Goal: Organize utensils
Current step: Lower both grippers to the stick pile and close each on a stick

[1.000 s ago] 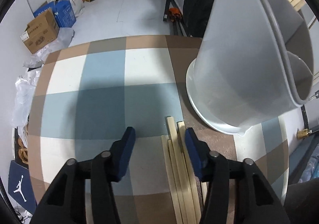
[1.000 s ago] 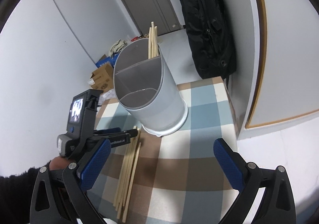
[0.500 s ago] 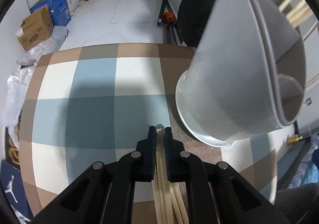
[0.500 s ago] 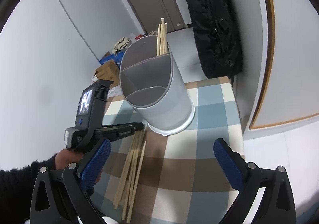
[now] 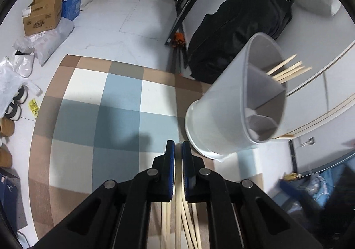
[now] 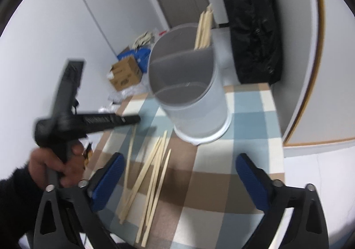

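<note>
My left gripper (image 5: 178,149) is shut on a wooden chopstick (image 5: 178,204) and holds it above the checked tablecloth (image 5: 119,116). In the right wrist view the left gripper (image 6: 133,119) hangs over the table with the chopstick (image 6: 131,149) slanting down from it. Several loose chopsticks (image 6: 153,173) lie on the cloth below. A white divided utensil holder (image 5: 233,116) stands to the right with several chopsticks (image 5: 288,70) in its far compartment; it also shows in the right wrist view (image 6: 190,98). My right gripper (image 6: 177,180) is open and empty above the table's near edge.
A black backpack (image 6: 253,22) leans against the wall behind the table. Cardboard boxes (image 5: 42,16) and bags lie on the floor past the table's far edge. A white wall panel (image 6: 328,71) borders the table's right side.
My left gripper closed on a chopstick and lifted it off the pile, away from the holder. The right gripper stayed open and shifted its view slightly.
</note>
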